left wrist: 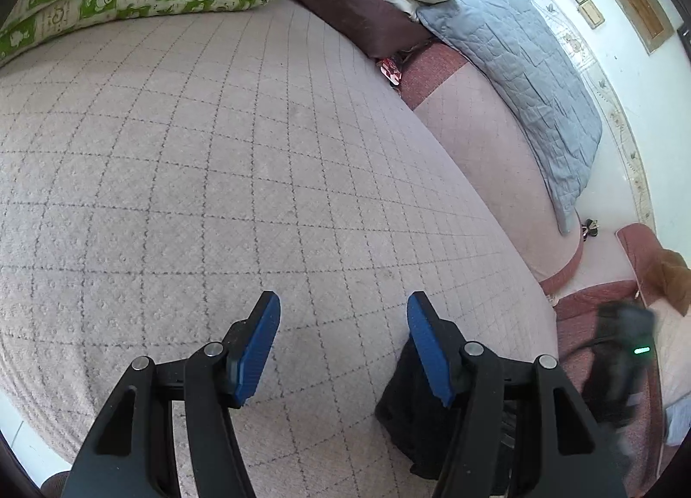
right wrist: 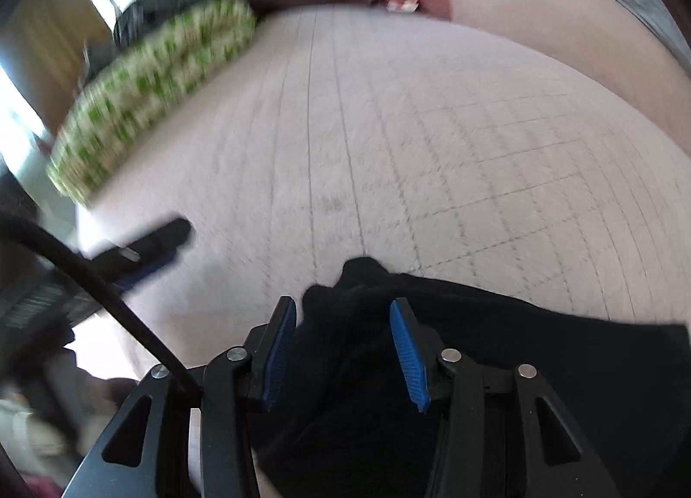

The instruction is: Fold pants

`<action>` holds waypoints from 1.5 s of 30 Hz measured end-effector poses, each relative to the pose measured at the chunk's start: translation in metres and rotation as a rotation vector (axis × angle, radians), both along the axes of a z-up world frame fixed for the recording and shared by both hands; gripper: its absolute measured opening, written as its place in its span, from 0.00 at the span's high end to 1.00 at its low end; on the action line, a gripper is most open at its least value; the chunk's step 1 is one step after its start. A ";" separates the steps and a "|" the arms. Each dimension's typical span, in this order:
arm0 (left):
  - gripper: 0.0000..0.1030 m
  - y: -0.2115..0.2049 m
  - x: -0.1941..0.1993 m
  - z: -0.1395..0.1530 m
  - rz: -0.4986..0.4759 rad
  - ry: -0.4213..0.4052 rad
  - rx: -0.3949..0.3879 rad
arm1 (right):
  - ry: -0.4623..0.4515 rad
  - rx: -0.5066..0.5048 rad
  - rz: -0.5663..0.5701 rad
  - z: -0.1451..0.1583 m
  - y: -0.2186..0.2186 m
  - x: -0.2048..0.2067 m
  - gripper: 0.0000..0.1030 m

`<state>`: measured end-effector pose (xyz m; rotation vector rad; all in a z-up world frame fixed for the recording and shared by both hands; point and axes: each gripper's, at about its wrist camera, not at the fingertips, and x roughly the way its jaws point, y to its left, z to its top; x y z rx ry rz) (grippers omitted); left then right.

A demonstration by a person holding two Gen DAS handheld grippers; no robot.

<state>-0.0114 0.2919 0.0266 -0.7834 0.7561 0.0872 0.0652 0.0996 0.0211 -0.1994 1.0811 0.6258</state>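
Two tools: right tool [right wrist: 343, 336] gaping around one black pants [right wrist: 540, 351], left tool [left wrist: 343, 338] wide, empty

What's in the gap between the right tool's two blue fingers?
In the right wrist view, a bunched fold of the black pants sits in the right tool, between its blue fingers. The pads do not clearly press it.

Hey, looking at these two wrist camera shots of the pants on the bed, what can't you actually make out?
- Black fabric pants: right wrist view, lower part hidden behind the right gripper; whether its fingers press the cloth is unclear.
- Same pants, left wrist view: only a corner shows behind the left gripper.
- Green patterned folded quilt: right wrist view, motion-blurred, pattern unreadable.
- Small red item: too small to identify.
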 end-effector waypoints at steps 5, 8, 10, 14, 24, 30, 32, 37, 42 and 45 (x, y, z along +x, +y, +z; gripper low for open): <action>0.40 0.005 0.001 0.001 0.000 -0.017 -0.007 | 0.002 0.070 -0.096 0.013 -0.008 0.015 0.90; 0.40 0.005 0.006 -0.002 -0.006 -0.012 -0.017 | 0.017 0.115 -0.162 0.015 -0.012 0.030 0.90; 0.40 0.005 0.006 -0.003 -0.009 -0.009 -0.012 | 0.054 0.150 -0.195 0.007 -0.009 0.040 0.89; 0.40 0.005 0.004 -0.002 0.006 -0.028 -0.013 | 0.188 0.262 -0.226 -0.014 -0.023 0.046 0.65; 0.38 -0.025 0.008 0.003 -0.084 -0.049 0.080 | 0.095 0.435 -0.319 0.025 -0.094 0.001 0.48; 0.36 -0.073 0.011 0.016 -0.243 -0.086 0.191 | 0.015 0.347 -0.645 0.016 -0.294 -0.051 0.48; 0.32 -0.091 0.011 0.016 -0.293 -0.084 0.226 | 0.022 0.358 -0.808 0.008 -0.369 -0.069 0.48; 0.32 -0.118 0.026 -0.014 -0.369 0.053 0.221 | 0.109 0.620 -1.133 -0.018 -0.518 -0.135 0.87; 0.29 -0.133 0.025 -0.016 -0.381 0.054 0.348 | -0.082 0.500 -1.088 0.021 -0.507 -0.142 0.57; 0.27 -0.143 0.024 -0.017 -0.397 0.053 0.415 | -0.073 0.561 -0.974 0.025 -0.475 -0.113 0.54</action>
